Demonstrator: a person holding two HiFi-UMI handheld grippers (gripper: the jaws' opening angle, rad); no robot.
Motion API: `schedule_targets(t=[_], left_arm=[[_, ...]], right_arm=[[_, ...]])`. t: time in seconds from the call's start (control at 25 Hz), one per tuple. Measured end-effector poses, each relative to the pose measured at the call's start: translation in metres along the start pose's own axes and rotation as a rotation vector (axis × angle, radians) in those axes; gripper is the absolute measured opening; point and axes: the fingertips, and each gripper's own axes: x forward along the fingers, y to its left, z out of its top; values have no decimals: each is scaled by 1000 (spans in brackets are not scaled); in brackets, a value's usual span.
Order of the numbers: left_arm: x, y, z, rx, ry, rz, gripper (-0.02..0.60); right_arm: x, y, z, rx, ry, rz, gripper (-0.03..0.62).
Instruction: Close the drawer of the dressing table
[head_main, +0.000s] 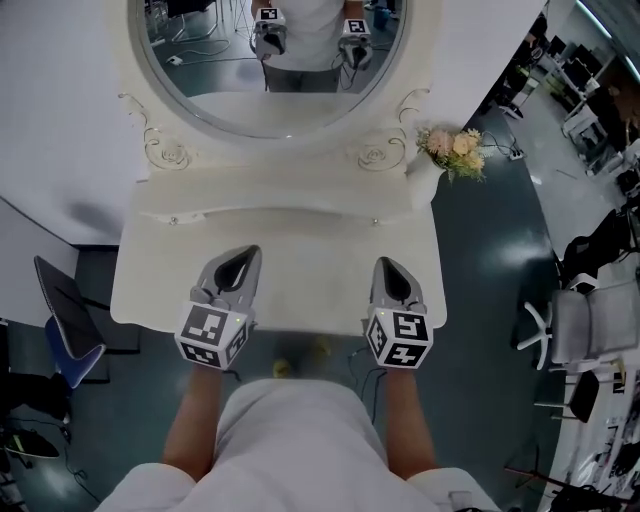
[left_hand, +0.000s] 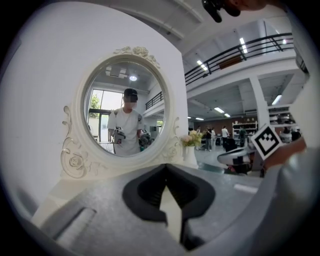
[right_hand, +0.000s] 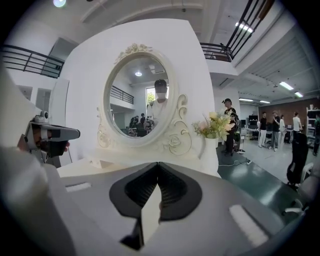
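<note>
The white dressing table (head_main: 300, 280) stands below me, with its oval mirror (head_main: 270, 90) at the back. Two small knobs (head_main: 376, 221) show on the front of the low raised shelf under the mirror, which looks flush. No pulled-out drawer shows; the table's front face is hidden under the top's edge. My left gripper (head_main: 243, 256) and right gripper (head_main: 386, 264) hover side by side over the near part of the top, both shut and empty, tips pointing at the mirror. The left gripper (left_hand: 166, 167) faces the mirror (left_hand: 125, 112); the right gripper (right_hand: 159, 165) does too.
A vase of pale flowers (head_main: 452, 150) stands at the table's back right corner. A dark chair (head_main: 65, 330) is on the floor at the left, a white chair (head_main: 580, 325) at the right. People stand far off in the hall (right_hand: 263, 127).
</note>
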Motion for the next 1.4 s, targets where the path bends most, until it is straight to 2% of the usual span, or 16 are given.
schedule_targets(t=[0.4, 0.8, 1.4], left_arm=[[-30, 11, 22, 30, -59, 21, -2], [-33, 6, 55, 65, -121, 17, -2], [-43, 17, 68, 77, -134, 53, -2]], right_arm=[[-31, 15, 24, -34, -62, -26, 2], [-49, 2, 50, -38, -103, -38, 2], [-50, 8, 75, -53, -141, -24, 2]])
